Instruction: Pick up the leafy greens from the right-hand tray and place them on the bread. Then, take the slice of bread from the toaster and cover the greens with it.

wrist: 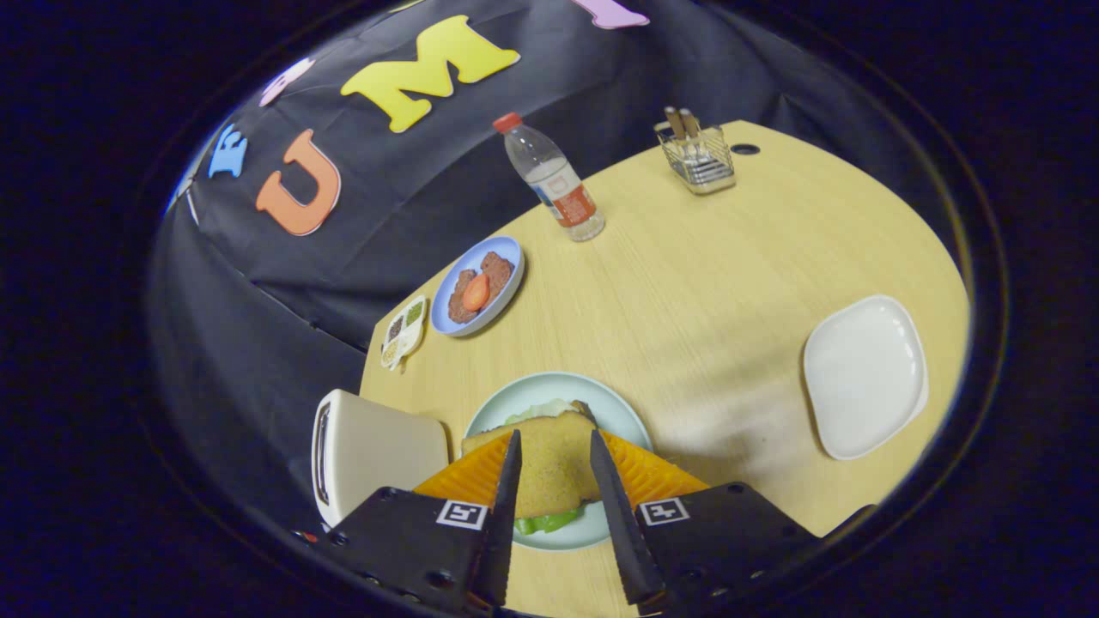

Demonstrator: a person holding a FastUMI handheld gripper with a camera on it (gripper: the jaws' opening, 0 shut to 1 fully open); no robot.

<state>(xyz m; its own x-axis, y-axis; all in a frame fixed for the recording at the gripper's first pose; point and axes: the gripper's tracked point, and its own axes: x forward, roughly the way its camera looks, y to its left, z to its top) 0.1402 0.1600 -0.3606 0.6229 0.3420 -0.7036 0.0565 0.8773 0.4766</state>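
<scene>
The gripper tilts downward, its two fingers parted with a gap between them, neither one visibly pressing on anything.

— What sits on the worktop?
— A pale plate ahead of the hand-held gripper, toaster to its left, white tray right; beyond, blue plate, seasoning dish, bottle, wire basket.

The toaster stands close left of the gripper; to its right, bare desk reaches the white plate.
</scene>
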